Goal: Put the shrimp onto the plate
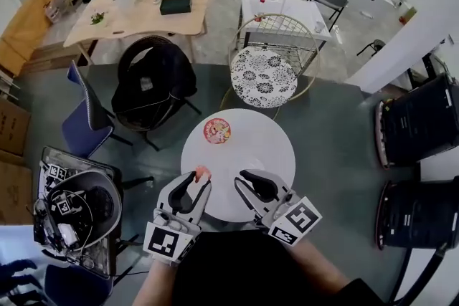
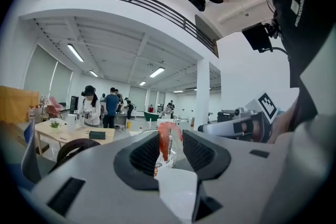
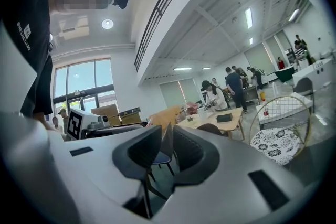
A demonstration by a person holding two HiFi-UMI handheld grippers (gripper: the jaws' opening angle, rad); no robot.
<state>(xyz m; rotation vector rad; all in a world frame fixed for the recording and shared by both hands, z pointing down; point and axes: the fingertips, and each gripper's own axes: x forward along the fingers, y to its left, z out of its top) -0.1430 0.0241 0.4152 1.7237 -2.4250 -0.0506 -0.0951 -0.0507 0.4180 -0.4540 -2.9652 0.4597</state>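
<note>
A curled orange-pink shrimp [image 1: 203, 171] is pinched at the tips of my left gripper [image 1: 200, 178], over the near left edge of the round white table [image 1: 265, 143]. In the left gripper view the shrimp [image 2: 165, 140] hangs upright between the two dark pads of the left gripper [image 2: 169, 147]. A small round plate [image 1: 216, 130] with a colourful print lies on the far left part of the table, beyond the shrimp. My right gripper [image 1: 242, 178] hovers over the table's near side, beside the left one, its jaws together with nothing in them; the right gripper [image 3: 168, 147] looks out level past the table.
Beyond the table stands a wire chair with a patterned cushion [image 1: 264, 77]. A black chair draped with a jacket [image 1: 153, 86] and a blue chair [image 1: 83, 122] stand to the left. A crate of cables [image 1: 72, 210] sits at near left, dark cases [image 1: 419, 122] at right.
</note>
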